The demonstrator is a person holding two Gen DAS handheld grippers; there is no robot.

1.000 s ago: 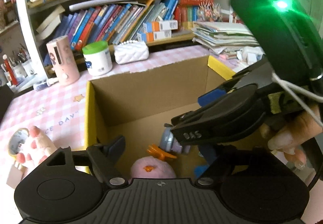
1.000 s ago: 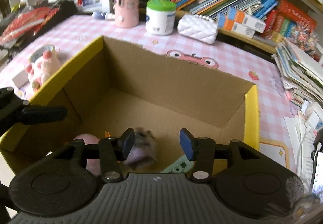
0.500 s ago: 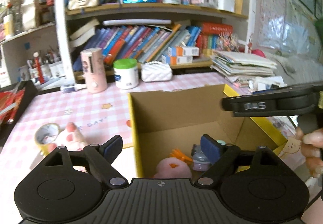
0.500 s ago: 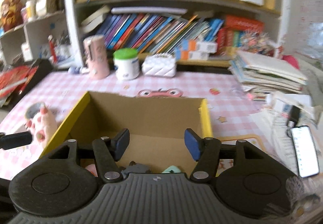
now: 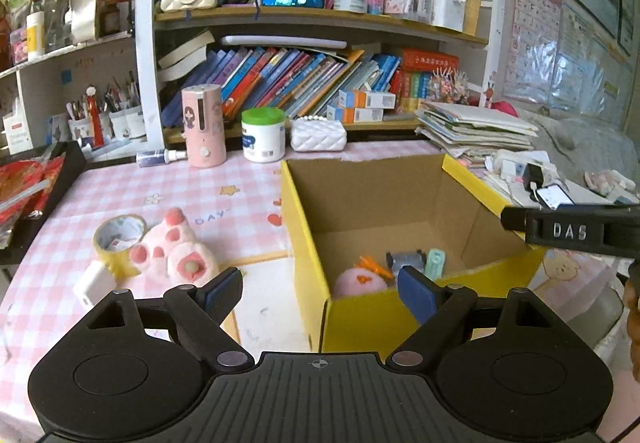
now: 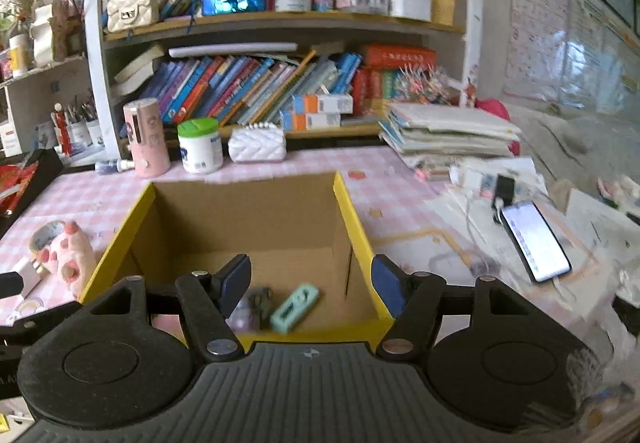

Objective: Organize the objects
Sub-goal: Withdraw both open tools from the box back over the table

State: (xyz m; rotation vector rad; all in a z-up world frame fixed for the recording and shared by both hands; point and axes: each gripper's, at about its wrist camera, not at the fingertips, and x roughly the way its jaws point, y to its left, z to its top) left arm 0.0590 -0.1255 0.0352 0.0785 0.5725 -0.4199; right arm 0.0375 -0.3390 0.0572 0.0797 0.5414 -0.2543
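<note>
1. The yellow cardboard box [image 5: 384, 307] stands at the centre right of the left wrist view on the pink checked counter [image 5: 168, 199]; in its bottom lie a pink plush [image 5: 358, 281], a small grey toy [image 5: 404, 259] and a mint-green case [image 5: 435, 259].
2. Outside the box, at the lower left of that view, sit a pink paw plush [image 5: 176, 251], a tape roll [image 5: 118, 241] touching it, and a small white block [image 5: 94, 283] just beside the roll; these look like the things left to sort.
3. The paw plush should prove soft, light and unbreakable; a pinch across its thick middle would likely hold; the tape roll is stiff and light, best taken across its wall.
4. The left hand-held gripper [image 5: 320, 293] hangs tilted downward, jaws wide with nothing between them.
5. The right hand-held gripper [image 6: 312, 285] points down over the box's near edge; its jaws are opening, with nothing held.
</note>
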